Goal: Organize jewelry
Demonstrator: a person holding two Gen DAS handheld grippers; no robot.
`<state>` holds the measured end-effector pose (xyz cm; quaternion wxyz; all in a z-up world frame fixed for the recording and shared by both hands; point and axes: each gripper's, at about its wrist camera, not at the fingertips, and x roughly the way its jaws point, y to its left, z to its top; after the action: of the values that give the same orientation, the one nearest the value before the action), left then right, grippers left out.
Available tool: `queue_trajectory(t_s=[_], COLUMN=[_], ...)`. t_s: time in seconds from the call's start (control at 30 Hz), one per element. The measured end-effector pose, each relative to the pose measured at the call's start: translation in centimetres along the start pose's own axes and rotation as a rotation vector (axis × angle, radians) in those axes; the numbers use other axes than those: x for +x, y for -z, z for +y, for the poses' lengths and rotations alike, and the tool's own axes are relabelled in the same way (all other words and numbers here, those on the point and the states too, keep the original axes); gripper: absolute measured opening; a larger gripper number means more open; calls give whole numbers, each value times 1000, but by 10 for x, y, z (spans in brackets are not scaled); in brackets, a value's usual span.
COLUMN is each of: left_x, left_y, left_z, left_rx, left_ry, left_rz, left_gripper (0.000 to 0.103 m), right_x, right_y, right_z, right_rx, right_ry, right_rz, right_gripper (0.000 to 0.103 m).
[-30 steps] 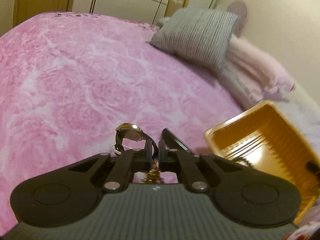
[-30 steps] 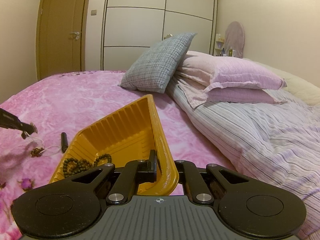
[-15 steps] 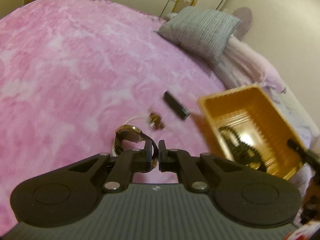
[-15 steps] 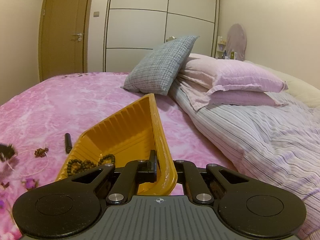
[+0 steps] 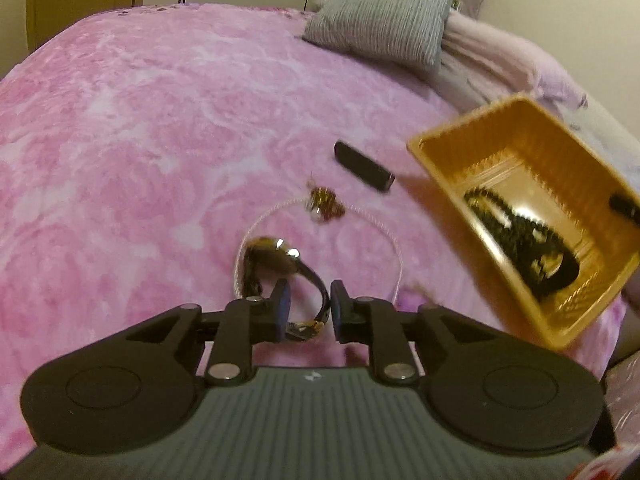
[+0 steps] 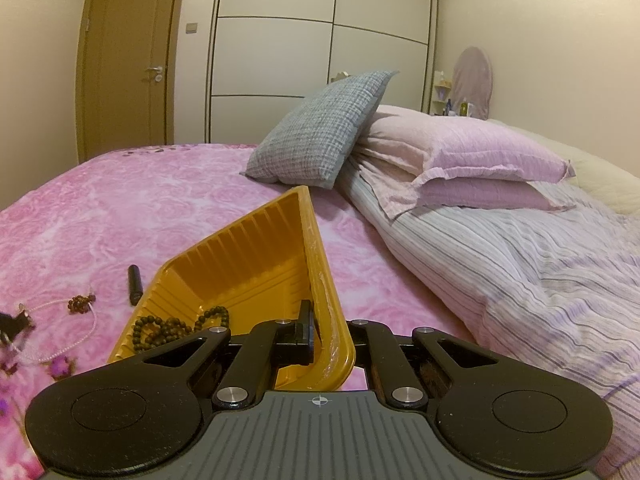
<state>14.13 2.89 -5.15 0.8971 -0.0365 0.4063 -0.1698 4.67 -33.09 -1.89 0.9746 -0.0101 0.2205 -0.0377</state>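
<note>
The pink floral bedspread [image 5: 140,128] carries everything, and the orange plastic tray [image 5: 532,216] serves as landmark: it is tipped up on one side, its near rim pinched by the right gripper [image 6: 330,340], whose jaws are clenched on that wall. A dark beaded bracelet [image 6: 176,326] lies heaped in the tray's low corner. Left of the tray lie a short black cylinder [image 5: 364,166], just beside it, then a pale cord necklace with a reddish-gold pendant [image 5: 325,206], and farthest from the tray a wristwatch [image 5: 276,258] with a gold-rimmed case. The left gripper [image 5: 307,308] has its jaws parted, with the watch's dark strap looping between them; whether either pad touches the strap I cannot tell. The risk I judge: closing on the thin curved strap may catch only its edge, so the watch swings or slips out on the way to the tray; the cord lying under the watch could also be dragged along. The tilt could let the beads slide if the right hold shifts. Only the left wrist view shows the watch and the tray's interior from above; only the right wrist view shows the clamp on the rim, the grey cushion [image 6: 320,128] and pillows [image 6: 472,160] beyond.
</note>
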Motion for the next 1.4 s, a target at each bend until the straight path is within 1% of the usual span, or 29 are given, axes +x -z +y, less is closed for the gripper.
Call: queue_trajectory(t_s=[0.1, 0.2, 0.23, 0.27, 0.3, 0.4, 0.5, 0.57, 0.63, 0.73, 0.8, 0.83, 0.87, 0.93, 1.0, 1.03, 1.23, 1.4], left_x=[-5, -12, -13, -15, -15, -11, 1, 10, 18, 29, 29, 29, 28, 28, 25, 23, 11, 8], left_y=[9, 10, 9, 7, 4, -5, -12, -14, -14, -12, -11, -12, -12, -13, -15, -16, -28, -45], left_z=[4, 7, 7, 7, 8, 9, 5, 1, -3, -6, -7, -8, -9, -10, -10, -10, -10, -17], left_rx=[2, -3, 0, 1, -4, -13, 4, 25, 67, 105, 119, 126, 129, 138, 134, 126, 89, 85], left_ry=[3, 20, 18, 7, 2, -12, -22, -47, -87, -116, -122, -124, -120, -122, -126, -121, -100, -109], left_rz=[1, -3, -10, -23, -35, -42, -23, -15, -8, 22, 16, 20, 21, 34, 27, 26, -16, -41], left_gripper=[19, 19, 23, 30, 32, 33, 35, 43, 47, 48, 46, 44, 39, 37, 25, 24, 23, 23], right_x=[0, 0, 0, 0, 0, 0, 0, 1, 1, 1, 1, 0, 0, 1, 1, 1, 1, 2], right_y=[0, 0, 0, 0, 0, 0, 0, 0, 0, 1, 0, 1, 1, 0, 1, 1, 1, 0], right_z=[-1, -1, -1, -1, -1, -1, -1, -2, -2, -2, -2, -2, -1, -2, -2, -2, -2, -2], right_rx=[1, 0, 1, 2, -1, -1, -4, -2, -4, -4, -2, -1, -2, -2, -1, 0, 0, -1], right_ry=[0, 0, 0, 0, 1, 1, 1, 1, 1, 1, 1, 1, 2, 2, 1, 0, -1, 0], right_rz=[0, 0, 0, 0, 0, 1, 1, 2, 1, 2, 3, 3, 3, 3, 2, 2, 2, 2], right_gripper=[6, 6, 6, 6, 6, 6, 6, 6, 6, 6, 6, 6, 6, 6, 6, 6, 6, 6])
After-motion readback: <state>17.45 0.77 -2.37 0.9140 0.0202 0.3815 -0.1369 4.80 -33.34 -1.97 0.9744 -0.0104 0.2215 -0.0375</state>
